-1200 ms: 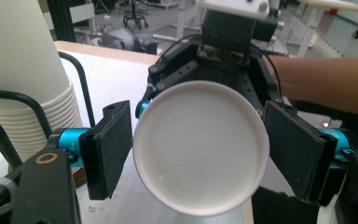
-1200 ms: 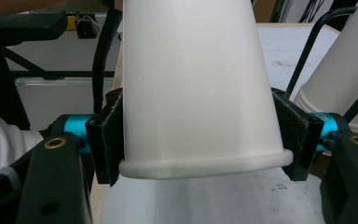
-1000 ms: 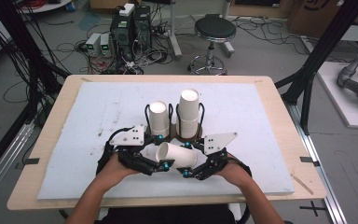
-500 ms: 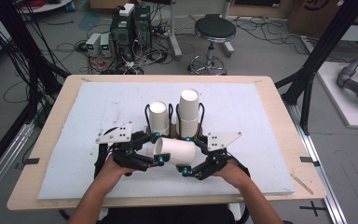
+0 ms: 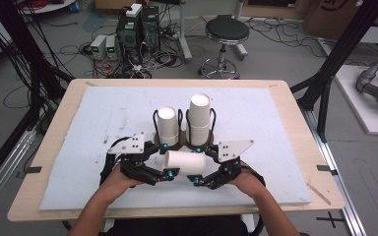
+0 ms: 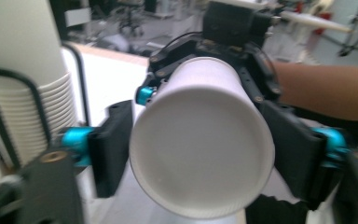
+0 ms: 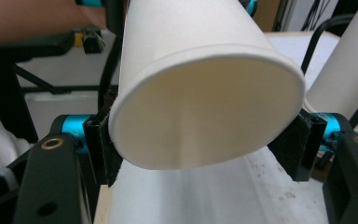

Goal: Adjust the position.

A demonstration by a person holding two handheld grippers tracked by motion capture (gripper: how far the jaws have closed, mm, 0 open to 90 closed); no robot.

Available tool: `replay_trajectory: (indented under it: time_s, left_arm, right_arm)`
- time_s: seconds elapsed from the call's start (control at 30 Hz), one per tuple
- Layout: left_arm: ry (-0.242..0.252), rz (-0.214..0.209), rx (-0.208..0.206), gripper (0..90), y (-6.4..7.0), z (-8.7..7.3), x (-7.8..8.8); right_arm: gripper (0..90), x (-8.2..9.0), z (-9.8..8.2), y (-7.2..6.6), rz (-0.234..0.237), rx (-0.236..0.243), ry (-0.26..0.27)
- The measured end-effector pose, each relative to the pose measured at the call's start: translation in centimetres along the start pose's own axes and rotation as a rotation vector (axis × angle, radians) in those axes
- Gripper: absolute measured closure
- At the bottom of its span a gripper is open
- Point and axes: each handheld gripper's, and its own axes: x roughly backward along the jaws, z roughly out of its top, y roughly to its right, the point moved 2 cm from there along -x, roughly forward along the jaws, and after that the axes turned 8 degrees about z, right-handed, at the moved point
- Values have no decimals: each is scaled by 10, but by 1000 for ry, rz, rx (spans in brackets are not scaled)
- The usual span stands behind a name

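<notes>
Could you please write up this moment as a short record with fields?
Surface: white mat on a wooden table
Held item: white paper cup, lying level between both claws
Right claw: jaws pressed on the cup's open rim end
Left claw: jaws have just been opening; cup's closed base sits between them, a gap at one side
Behind: two upside-down cup stacks, shorter and taller, in a black wire holder

Even, bright overhead light with soft, faint shadows under each tool. The paper cup (image 6: 200, 140) looms blurred close to the lens; backgrounds beyond it smear out of focus.
</notes>
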Motion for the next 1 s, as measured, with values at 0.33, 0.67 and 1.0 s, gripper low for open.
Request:
replay_trajectory:
  time_s: [0.33, 0.67, 1.0]
  left_arm:
    - [-24, -1, -25, 290, 1, 1, -4]
    - [31, -47, -2, 345, -2, 0, -1]
    - [104, -11, 15, 347, -6, 2, 8]
  right_arm:
    - [282, -2, -1, 2, 27, -49, -33]
    - [209, 1, 2, 2, 10, -69, 35]
    - [207, 5, 2, 4, -22, -90, 82]
